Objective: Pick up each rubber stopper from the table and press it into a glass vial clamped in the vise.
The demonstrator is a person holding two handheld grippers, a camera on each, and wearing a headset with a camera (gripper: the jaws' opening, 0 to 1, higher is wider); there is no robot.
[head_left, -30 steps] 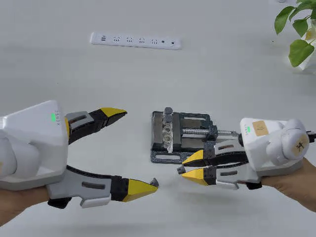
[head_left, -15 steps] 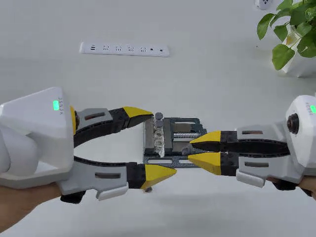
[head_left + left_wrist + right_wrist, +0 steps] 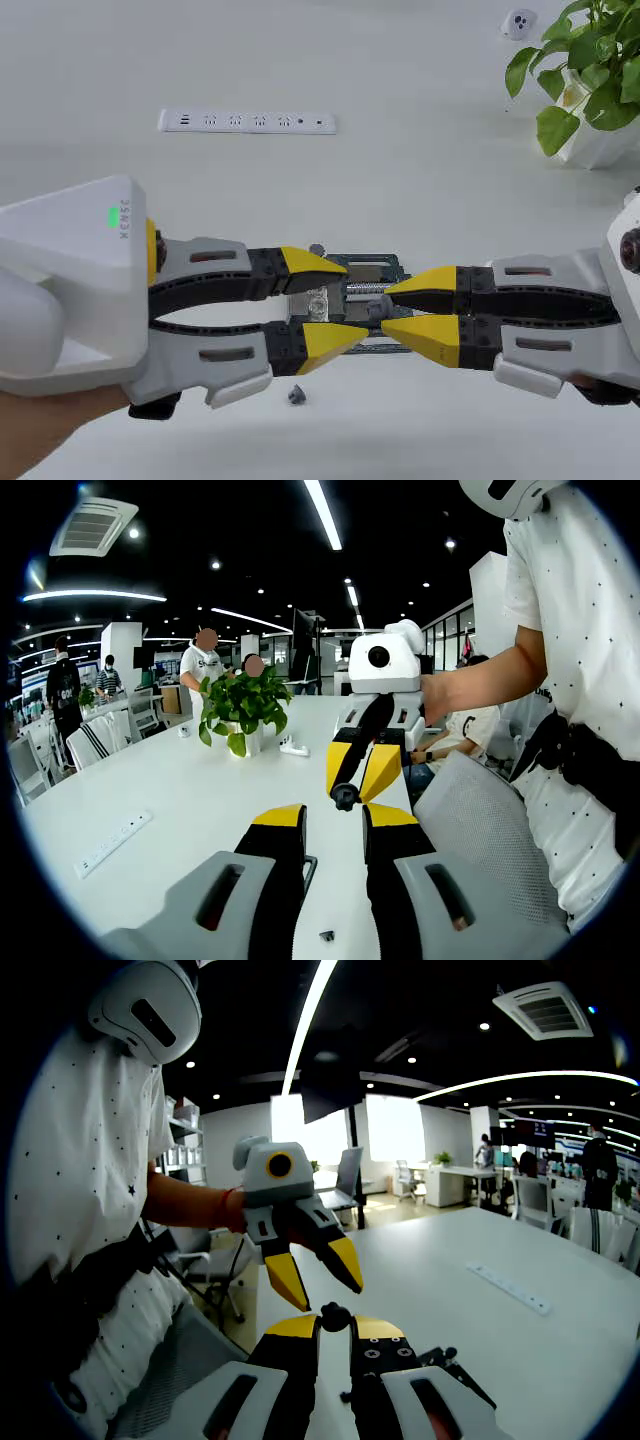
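Head view: nearest us, a loose stopper [image 3: 297,395] lies on the table [image 3: 430,180]. Just beyond it our left gripper [image 3: 328,302] points right with its fingers apart. Our right gripper [image 3: 386,308] points left, fingers clamped on a rubber stopper [image 3: 375,310]. Behind the tips we see the vise [image 3: 372,267] holding a glass vial [image 3: 318,303]. Farther off lie a power strip [image 3: 247,122] and a plant [image 3: 585,70].

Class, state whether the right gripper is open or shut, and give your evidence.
Shut: the right gripper pinches a dark rubber stopper between its yellow tips.
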